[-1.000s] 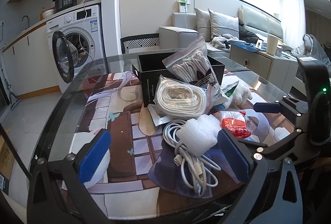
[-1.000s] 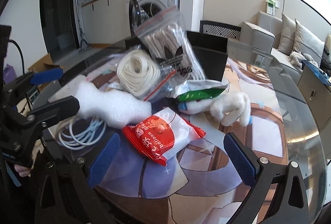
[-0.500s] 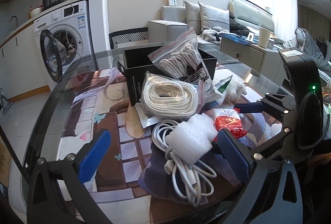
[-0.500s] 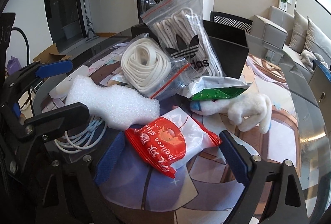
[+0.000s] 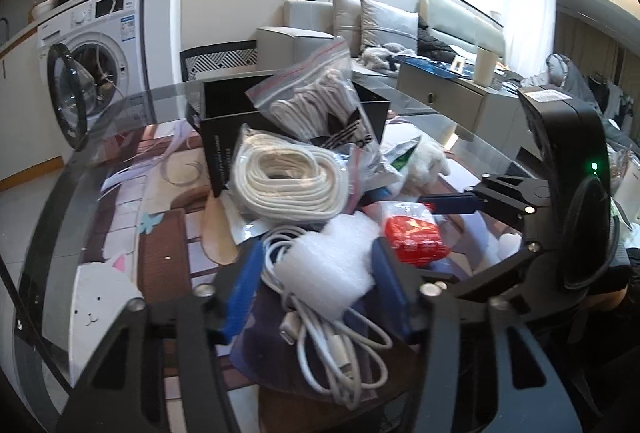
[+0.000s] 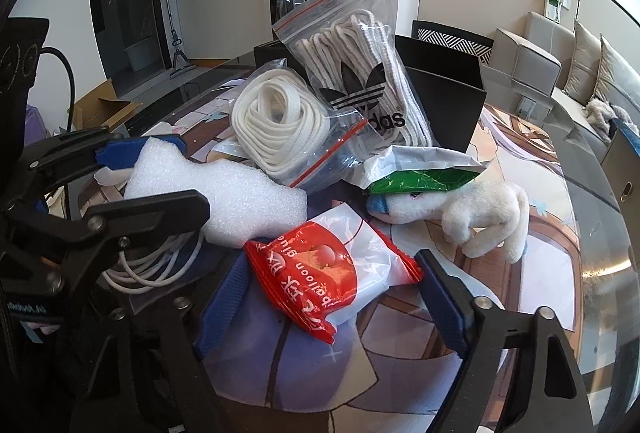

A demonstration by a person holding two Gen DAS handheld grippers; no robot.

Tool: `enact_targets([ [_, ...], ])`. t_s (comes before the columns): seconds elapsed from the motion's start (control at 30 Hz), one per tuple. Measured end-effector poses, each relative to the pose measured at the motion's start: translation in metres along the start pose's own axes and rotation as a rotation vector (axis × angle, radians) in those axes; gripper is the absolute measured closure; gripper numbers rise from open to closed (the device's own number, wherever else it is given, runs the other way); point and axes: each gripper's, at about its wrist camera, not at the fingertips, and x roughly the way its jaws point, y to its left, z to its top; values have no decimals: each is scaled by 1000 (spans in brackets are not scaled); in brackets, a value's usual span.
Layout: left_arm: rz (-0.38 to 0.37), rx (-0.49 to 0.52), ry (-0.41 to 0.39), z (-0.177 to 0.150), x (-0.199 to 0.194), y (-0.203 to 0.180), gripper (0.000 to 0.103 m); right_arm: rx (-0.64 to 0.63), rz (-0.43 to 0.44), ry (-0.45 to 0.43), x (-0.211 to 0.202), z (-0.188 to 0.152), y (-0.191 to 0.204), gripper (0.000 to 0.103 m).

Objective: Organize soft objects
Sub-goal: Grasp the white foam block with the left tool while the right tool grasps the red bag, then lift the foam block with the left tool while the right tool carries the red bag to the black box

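A white foam piece (image 5: 328,265) lies on a coil of white cable (image 5: 340,345). My left gripper (image 5: 316,289) is closing on the foam, and its blue pads touch both sides; the right wrist view shows the same grip on the foam piece (image 6: 224,193). A red-and-white snack packet (image 6: 328,273) lies between the fingers of my right gripper (image 6: 332,297). Those jaws are closing, with the pads just short of the packet's edges. Behind it lie a white plush toy (image 6: 480,217), a bagged coil of white rope (image 6: 280,129) and a zip bag of laces (image 6: 360,73).
A black open box (image 6: 444,105) stands behind the pile on the glass table (image 5: 100,153), which covers a cartoon-print mat. A green-and-white pouch (image 6: 424,177) rests on the plush toy. Beyond the table are a washing machine (image 5: 100,53) and a sofa.
Both grippers have narrowed. The left jaws went from wide open to pressing the foam. The right jaws drew in around the red packet. Both views tilted closer to the pile.
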Motion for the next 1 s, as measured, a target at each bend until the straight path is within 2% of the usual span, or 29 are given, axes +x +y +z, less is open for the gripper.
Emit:
enact_targets([
  [0.03,-12,7,1,0,-1,-2,60,1,1,-1,-1,0,-1,28],
  [0.2,-19,16,0,0,-4,-4,64,10,8,-14,-7,-5,-3,37],
  [0.57,-25,-9,-35,1,-17,-2,65,15,1,-84,-31,-10,2,39],
  [1.0,-14,-31,-145,19,-46,5,65,51,-33,-246,-74,4,1,39],
])
